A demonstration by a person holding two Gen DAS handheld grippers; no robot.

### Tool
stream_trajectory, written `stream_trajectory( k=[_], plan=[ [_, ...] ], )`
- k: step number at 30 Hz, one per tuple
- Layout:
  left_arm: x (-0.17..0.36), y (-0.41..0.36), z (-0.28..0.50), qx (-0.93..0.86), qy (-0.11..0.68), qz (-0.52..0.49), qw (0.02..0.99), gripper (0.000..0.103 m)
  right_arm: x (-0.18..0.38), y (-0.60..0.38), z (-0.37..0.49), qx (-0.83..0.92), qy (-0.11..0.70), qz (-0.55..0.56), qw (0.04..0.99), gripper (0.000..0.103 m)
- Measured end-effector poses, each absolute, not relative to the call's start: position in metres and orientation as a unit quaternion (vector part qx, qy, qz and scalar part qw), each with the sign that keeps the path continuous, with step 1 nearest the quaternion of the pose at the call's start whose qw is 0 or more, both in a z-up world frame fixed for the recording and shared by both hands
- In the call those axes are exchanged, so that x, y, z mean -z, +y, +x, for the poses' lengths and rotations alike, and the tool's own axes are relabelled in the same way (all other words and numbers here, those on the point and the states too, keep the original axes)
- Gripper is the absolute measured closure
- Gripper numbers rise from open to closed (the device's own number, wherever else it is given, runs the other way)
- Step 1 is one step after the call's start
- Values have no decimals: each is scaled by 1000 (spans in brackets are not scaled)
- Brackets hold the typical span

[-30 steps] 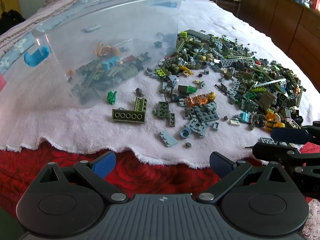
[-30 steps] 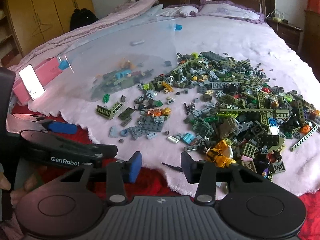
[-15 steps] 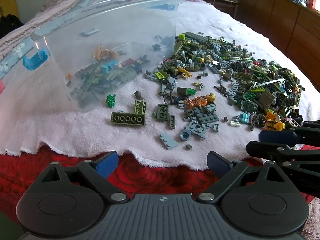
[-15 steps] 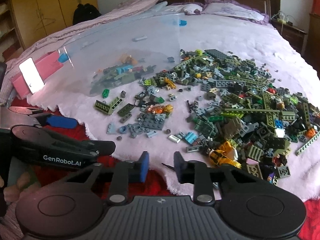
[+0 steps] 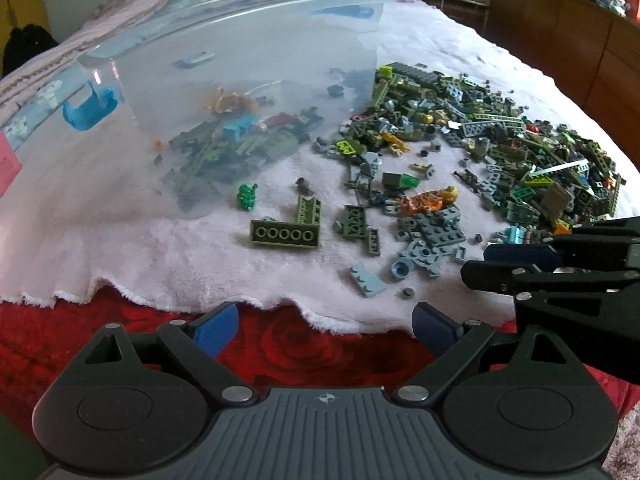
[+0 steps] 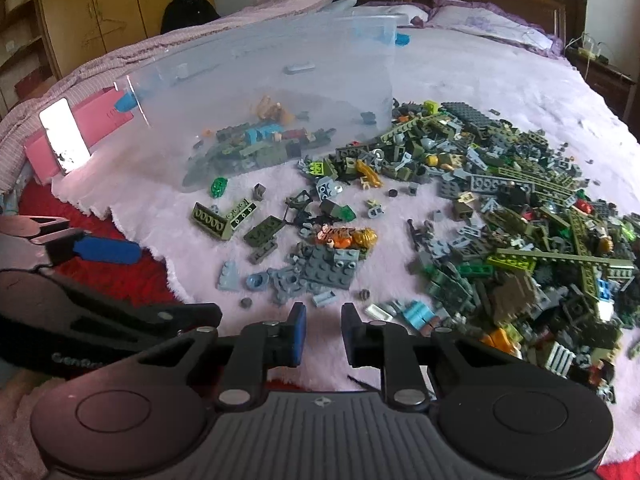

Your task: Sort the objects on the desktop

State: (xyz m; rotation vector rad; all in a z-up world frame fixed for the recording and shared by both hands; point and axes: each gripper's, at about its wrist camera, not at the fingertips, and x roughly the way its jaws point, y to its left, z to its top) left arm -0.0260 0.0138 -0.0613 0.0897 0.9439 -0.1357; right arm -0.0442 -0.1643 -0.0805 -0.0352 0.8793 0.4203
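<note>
Big heap of toy bricks [image 6: 520, 216] spread across the right half of the frame on a pale fluffy blanket [image 5: 120, 240], mostly olive, grey and black. Upper left of centre: a clear plastic bin [image 5: 240, 80] tipped on its side, mouth toward the heap, some bricks lying inside. Just outside its mouth, a small bright green piece [image 5: 247, 196], and below that a long olive brick [image 5: 285, 235] showing five round holes. Mid-frame, an orange figure [image 6: 346, 238] lying on the blanket above a dark grey plate [image 6: 330, 268], touching or overlapping its upper edge. Left gripper [image 5: 324, 326] low over the red floral cover [image 5: 280, 344] at the blanket's ragged edge, jaws spread wide, nothing between the blue pads. Right gripper [image 6: 322, 334] at bottom centre over the blanket's near edge, jaws narrowed to a slim gap, holding nothing. Pink box [image 6: 100, 120] at the left edge beside the bin.
</note>
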Motion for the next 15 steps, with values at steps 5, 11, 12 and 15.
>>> stream_trajectory(
  k=[5,11,12,15],
  plan=[
    [63,18,-25,60,456,40,887,9,85,-159,-38,-198,424,-10,884,78],
    [64,19,-24,61,458,40,886,9,91,-156,-31,-184,427,-11,885,80],
    [64,19,-24,61,458,40,886,9,92,-155,-31,-182,426,-15,886,85],
    [64,18,-24,71,455,38,887,13,93,-155,-36,-184,417,-29,890,85]
  ],
)
